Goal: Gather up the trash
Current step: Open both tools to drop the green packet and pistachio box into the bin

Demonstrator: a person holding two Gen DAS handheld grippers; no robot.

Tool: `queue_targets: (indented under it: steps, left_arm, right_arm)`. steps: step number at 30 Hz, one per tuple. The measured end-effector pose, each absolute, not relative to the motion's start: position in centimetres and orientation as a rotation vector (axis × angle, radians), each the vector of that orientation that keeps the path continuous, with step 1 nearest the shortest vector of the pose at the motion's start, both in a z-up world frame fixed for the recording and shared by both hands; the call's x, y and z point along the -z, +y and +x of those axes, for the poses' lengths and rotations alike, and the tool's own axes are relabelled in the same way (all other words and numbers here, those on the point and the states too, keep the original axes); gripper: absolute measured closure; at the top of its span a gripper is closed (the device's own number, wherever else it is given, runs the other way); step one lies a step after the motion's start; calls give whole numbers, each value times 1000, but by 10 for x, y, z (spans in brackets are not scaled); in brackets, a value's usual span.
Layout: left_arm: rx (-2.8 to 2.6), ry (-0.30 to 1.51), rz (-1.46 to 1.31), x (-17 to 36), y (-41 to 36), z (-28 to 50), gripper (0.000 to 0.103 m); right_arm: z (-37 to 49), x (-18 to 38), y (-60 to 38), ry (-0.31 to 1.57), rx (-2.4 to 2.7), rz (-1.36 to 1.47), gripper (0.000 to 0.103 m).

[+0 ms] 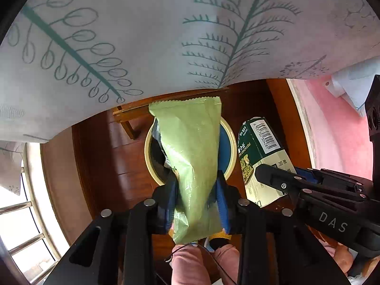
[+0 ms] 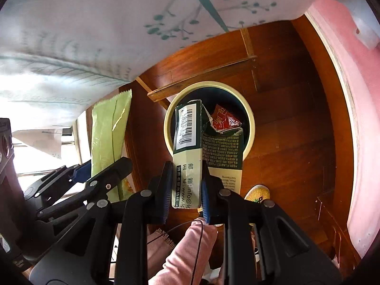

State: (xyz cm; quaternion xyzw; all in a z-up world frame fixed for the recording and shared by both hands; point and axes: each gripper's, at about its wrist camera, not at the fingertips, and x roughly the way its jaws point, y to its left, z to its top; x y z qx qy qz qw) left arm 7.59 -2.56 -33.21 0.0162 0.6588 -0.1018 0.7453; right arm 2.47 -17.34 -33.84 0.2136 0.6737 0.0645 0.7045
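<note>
A pale green snack wrapper [image 1: 192, 156] hangs above the round cream-rimmed bin [image 1: 231, 147], with my left gripper [image 1: 197, 185] shut on its lower part. In the right wrist view my right gripper [image 2: 186, 178] is shut on a dark green and cream pistachio box [image 2: 187, 149] with a barcode, held over the same bin [image 2: 249, 118]. A red wrapper [image 2: 224, 120] lies inside the bin. The box [image 1: 258, 152] and the right gripper's fingers [image 1: 273, 178] show at the right of the left wrist view. The green wrapper [image 2: 109, 137] shows at the left of the right wrist view.
The bin stands on a dark wooden floor [image 2: 289, 123] beside a wooden frame [image 2: 201, 73]. A white cloth with teal leaf print [image 1: 142, 35] hangs overhead. A pink wall [image 2: 361, 118] runs along the right. A person's pink trouser legs [image 1: 190, 263] and a yellow slipper [image 2: 258, 193] are below.
</note>
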Motion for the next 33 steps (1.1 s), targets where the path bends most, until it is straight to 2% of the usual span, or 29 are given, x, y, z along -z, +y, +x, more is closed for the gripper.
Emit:
queue_targets:
  steps: [3,7,10,23,24,25,27,33]
  left_arm:
    - [211,1427,34,342,-25,82,51]
    - [163,1438,26,354,-20,91,26]
    - [144,1423,12,356,-12,93,17]
    - [95,1331,-12,338,17,74,15]
    - [91,1324,-7,337,18,73,15]
    - [87,1319,-3,335,19,71,15]
    - [81,1312,1,333,23,69,15]
    - [45,1310,-25,327,39,65,15]
  right_arm:
    - [29,353,-175,1509,-128,470,85]
    - [32,368,-175,1515,-119,465,84]
    - [33,371,-176,1515,-124,453,84]
    - [34,371,-163,1495,-163,431,83]
    - [34,371,-161,1493,-167,426,80]
    - [34,370,-161,1489,-170,419,68]
    - [35,369,-158,1469,-169,409,52]
    - [34,361,-154,1438,-159,384,48]
